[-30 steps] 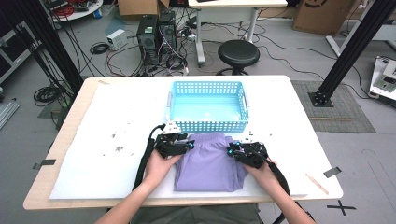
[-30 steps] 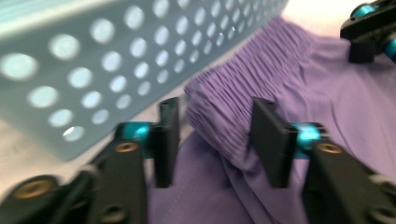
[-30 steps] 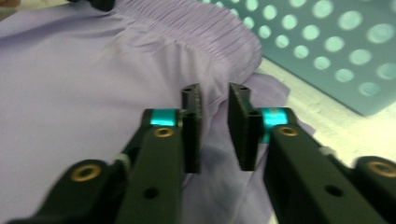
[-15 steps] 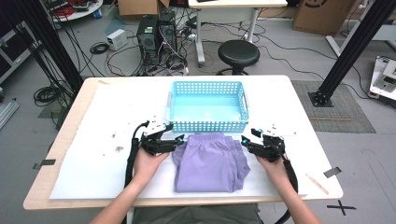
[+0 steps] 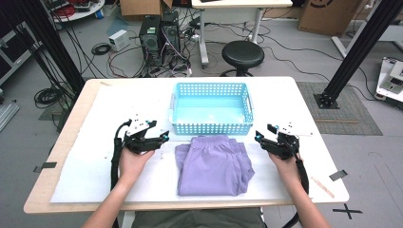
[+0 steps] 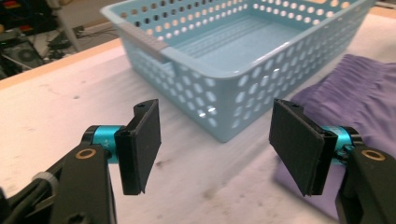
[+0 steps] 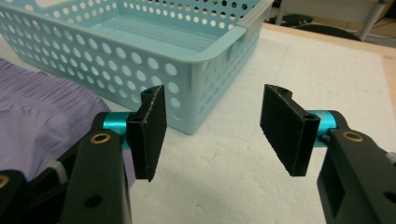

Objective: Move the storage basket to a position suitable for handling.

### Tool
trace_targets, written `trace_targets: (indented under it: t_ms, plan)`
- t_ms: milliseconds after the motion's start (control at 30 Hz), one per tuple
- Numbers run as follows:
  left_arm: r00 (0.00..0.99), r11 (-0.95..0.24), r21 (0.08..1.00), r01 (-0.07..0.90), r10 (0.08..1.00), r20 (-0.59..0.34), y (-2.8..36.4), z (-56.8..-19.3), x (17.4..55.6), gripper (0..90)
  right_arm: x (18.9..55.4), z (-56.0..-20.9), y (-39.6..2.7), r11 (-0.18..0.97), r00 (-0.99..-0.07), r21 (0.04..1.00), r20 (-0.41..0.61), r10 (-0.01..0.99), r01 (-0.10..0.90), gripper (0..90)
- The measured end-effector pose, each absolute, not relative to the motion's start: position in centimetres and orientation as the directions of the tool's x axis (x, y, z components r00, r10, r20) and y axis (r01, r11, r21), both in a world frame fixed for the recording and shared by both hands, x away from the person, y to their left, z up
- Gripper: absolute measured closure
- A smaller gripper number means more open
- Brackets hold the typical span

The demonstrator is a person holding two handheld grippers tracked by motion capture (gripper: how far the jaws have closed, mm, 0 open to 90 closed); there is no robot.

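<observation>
A folded purple garment (image 5: 211, 164) lies flat on the white sheet, just in front of an empty light blue basket (image 5: 211, 127). My left gripper (image 5: 165, 136) hovers left of the garment, clear of it. Its jaws have just been opening and stand open with nothing between them (image 6: 215, 140). My right gripper (image 5: 258, 138) hovers right of the garment; its jaws have also just been opening and are empty (image 7: 212, 130). The left gripper view looks at the basket's corner (image 6: 224, 112) with the garment (image 6: 364, 98) to the right. The right gripper view has the basket wall (image 7: 93, 60) and garment (image 7: 42, 116) to the left.
A white sheet (image 5: 95, 171) covers the wooden table (image 5: 71, 128). Beyond the far edge stand a black stool (image 5: 243, 54), computer towers (image 5: 159, 33) and floor cables. Black frame posts (image 5: 356, 52) rise at both sides.
Both grippers have let go of the garment and moved outward, left one leftward, right one rightward. Their jaws have opened. The garment now lies folded on the sheet.
</observation>
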State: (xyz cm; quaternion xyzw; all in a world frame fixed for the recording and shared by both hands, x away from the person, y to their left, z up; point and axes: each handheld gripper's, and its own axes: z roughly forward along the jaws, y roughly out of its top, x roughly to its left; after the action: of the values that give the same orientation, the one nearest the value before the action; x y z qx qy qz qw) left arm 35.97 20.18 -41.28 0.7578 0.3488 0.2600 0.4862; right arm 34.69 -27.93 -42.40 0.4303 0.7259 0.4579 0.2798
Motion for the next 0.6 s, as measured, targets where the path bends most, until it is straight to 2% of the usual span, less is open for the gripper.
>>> trace_targets:
  t_ms: [233, 600]
  plan:
    - [0.586, -0.271, 0.918, 0.291, 0.809, 0.054, 21.5, -41.3, 36.1, 33.5, 34.6, -42.3, -29.1, 0.201, -0.447, 0.914, -0.024, 0.894, 0.352, 41.6]
    - [0.603, -0.285, 0.915, 0.287, 0.796, 0.059, 20.9, -41.6, 35.6, 33.4, 33.8, -42.2, -29.5, 0.196, -0.437, 0.918, -0.028, 0.899, 0.345, 40.3]
